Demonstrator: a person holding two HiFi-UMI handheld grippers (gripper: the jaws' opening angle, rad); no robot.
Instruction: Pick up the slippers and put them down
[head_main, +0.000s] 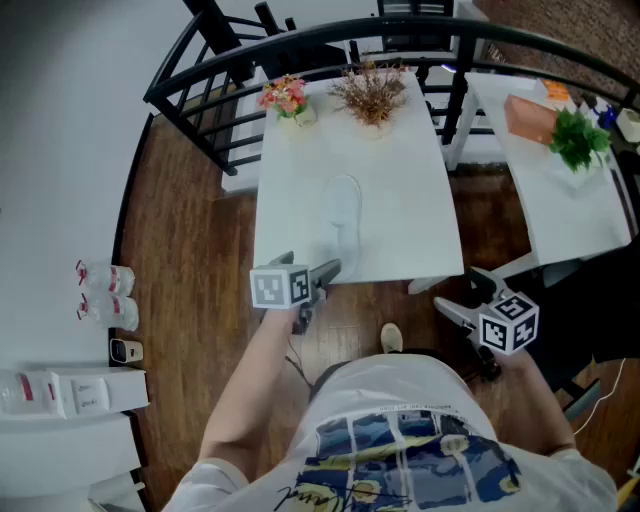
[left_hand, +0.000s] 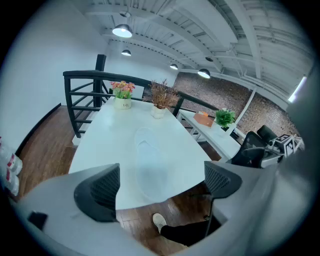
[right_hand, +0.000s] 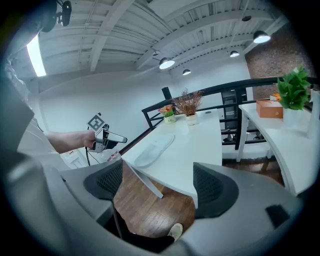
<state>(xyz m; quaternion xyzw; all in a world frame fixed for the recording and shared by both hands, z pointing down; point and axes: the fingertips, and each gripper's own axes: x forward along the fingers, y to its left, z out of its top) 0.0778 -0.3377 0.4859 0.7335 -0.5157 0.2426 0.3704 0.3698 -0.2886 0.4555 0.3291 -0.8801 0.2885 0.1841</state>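
A single white slipper (head_main: 341, 226) lies flat on the white table (head_main: 300, 180), toe toward the near edge. In the left gripper view the slipper (left_hand: 148, 162) lies ahead, between the two black pads and well beyond them. My left gripper (head_main: 318, 290) hovers at the table's near edge, jaws open and empty. The right gripper view shows the slipper (right_hand: 152, 149) to the left on the table. My right gripper (head_main: 470, 295) is held low beside the table's right front corner, open and empty.
Two flower pots (head_main: 288, 101) (head_main: 372, 95) stand at the table's far end before a black railing (head_main: 200, 70). A second white table (head_main: 560, 200) with a green plant (head_main: 578, 140) and an orange box is at the right. The person's shoe (head_main: 391, 339) is on the wooden floor.
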